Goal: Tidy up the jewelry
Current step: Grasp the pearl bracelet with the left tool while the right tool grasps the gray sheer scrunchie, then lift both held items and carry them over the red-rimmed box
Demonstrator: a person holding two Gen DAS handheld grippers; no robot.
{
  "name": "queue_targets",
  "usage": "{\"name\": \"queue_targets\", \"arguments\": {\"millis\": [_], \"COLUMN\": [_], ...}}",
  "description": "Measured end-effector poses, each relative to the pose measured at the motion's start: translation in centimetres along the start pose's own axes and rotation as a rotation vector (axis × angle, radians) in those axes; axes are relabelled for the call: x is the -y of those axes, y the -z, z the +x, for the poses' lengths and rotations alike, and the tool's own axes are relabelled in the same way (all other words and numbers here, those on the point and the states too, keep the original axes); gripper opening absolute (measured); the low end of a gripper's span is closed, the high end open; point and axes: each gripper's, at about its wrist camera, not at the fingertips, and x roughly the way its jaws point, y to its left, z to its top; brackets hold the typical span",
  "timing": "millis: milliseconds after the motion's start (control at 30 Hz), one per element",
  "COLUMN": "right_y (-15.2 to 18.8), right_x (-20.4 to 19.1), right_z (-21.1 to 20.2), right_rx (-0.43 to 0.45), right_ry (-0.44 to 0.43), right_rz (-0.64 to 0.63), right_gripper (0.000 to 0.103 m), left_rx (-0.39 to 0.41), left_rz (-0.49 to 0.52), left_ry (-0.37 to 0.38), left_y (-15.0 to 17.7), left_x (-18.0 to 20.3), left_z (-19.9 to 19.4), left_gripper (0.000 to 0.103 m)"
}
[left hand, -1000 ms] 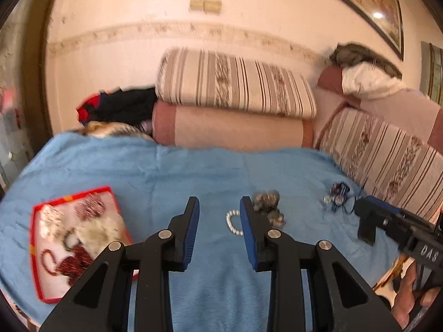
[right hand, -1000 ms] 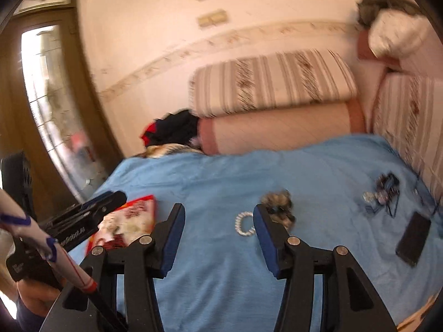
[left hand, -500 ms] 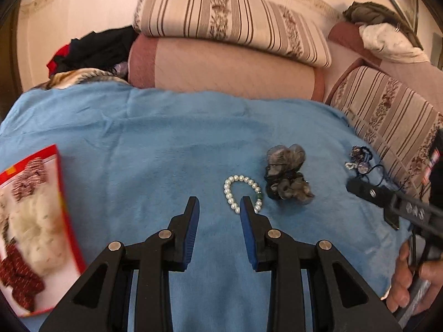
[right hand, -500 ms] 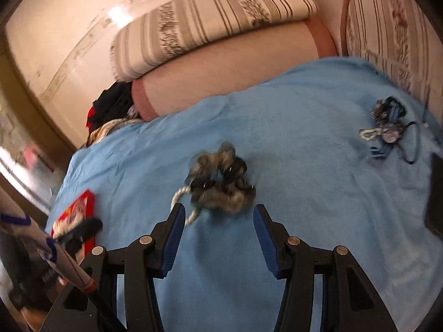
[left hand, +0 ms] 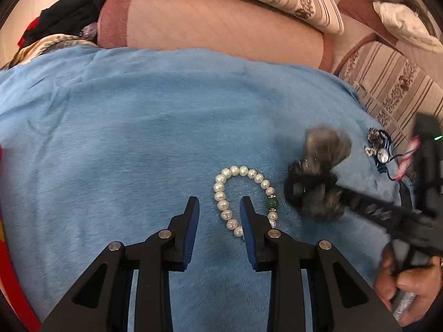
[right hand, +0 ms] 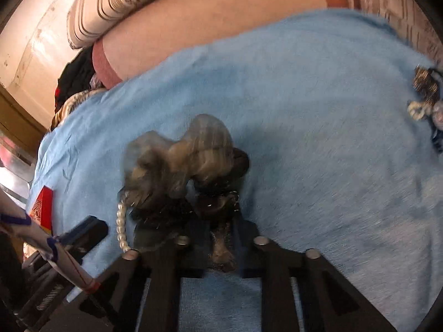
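Note:
A white pearl bracelet (left hand: 243, 196) with one green bead lies on the blue blanket (left hand: 124, 138). My left gripper (left hand: 219, 207) is open, and its fingers straddle the bracelet's near left side. A grey and black fluffy hair tie bundle (right hand: 188, 174) lies just right of the bracelet; it also shows in the left wrist view (left hand: 318, 182). My right gripper (right hand: 213, 229) has closed on the bundle's near end, and its fingertips are hidden in the fluff. The pearls (right hand: 121, 221) show at the bundle's left.
A tangle of dark jewelry and cords (left hand: 379, 149) lies at the blanket's right edge, also seen in the right wrist view (right hand: 426, 99). The red tray's rim (right hand: 44, 207) shows far left. Striped and pink cushions (left hand: 221, 22) line the back.
Both grippers have moved forward and down. The left now straddles the pearl bracelet. The right has closed its fingers on the fluffy bundle.

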Motion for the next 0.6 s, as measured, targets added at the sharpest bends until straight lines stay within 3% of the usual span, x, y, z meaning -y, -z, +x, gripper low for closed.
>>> {"name": "queue_targets", "arguments": {"millis": [133,200,267,467,600], "right_y": [-0.7,-0.7,-0.7,-0.6,-0.5], "right_x": [0.3,0.6,0.8,0.5,0.7], "right_z": [-3.0,-3.6,-3.8,-3.9,-4.0], "right_rx": [0.122,0.133,0.130,0.145,0.146], "right_ry": [0.064,0.034,0.012,-0.005,-0.009], "right_rz": [0.003,0.025,0.031,0.033,0.045], "right_gripper": [0.012,0.012,0.013,0.013,0.013], "left_rx": [-0.010,-0.025,-0.032,-0.002,0.045], "left_rz": [0.008,0.019,0.053,0.106,0.090], "left_ry": [0.032,0.016,-0.049,-0.125,-0.104], "left_y": [-0.2,-0.1,0.1,0.3,0.1], "left_x": [0.6,0.8,1.1,1.9,1.5], "left_z": [1.1,1.9,2.6,2.6,0.9], "left_gripper": [0.029,0.027,0.009,0.009,0.009]}}
